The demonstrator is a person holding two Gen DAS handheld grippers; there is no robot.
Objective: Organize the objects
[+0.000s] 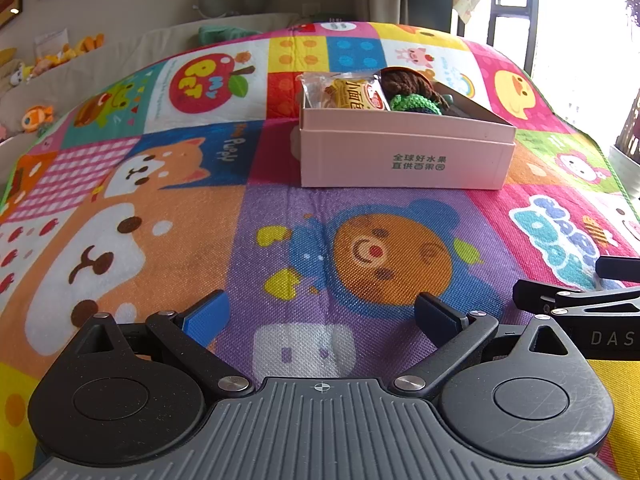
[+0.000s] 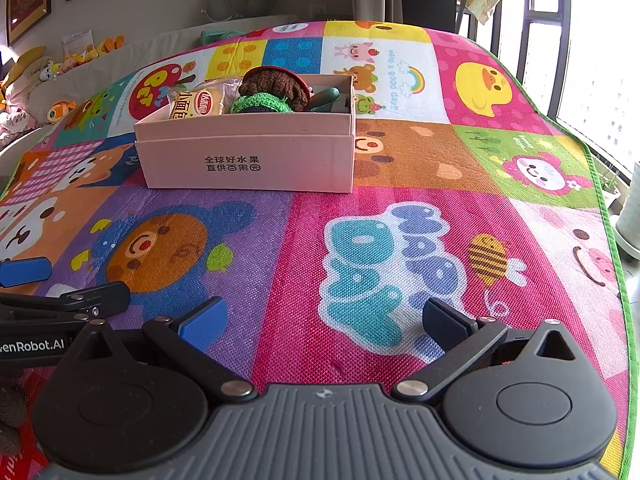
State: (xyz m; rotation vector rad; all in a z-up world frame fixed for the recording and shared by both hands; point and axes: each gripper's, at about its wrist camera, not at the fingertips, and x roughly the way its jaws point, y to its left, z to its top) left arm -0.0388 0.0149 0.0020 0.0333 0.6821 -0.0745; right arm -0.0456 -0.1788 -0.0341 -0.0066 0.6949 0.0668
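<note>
Two hand-held grippers hover low over one cartoon play mat (image 1: 168, 208), side by side and both empty. The left hand-held gripper (image 1: 320, 314) has its jaws spread wide; the right hand-held gripper (image 2: 324, 320) is spread wide too. Ahead of them one pink box (image 1: 404, 156) sits on the mat, well apart from both. Inside, left to right: one bread packet (image 1: 352, 94), one brown-and-green knitted toy (image 1: 412, 94), and one teal item (image 2: 326, 98) too hidden to identify.

left tool (image 1: 322, 314): black arms, blue pads, silver screws | right tool (image 2: 324, 320): same, grey ribbed base
</note>
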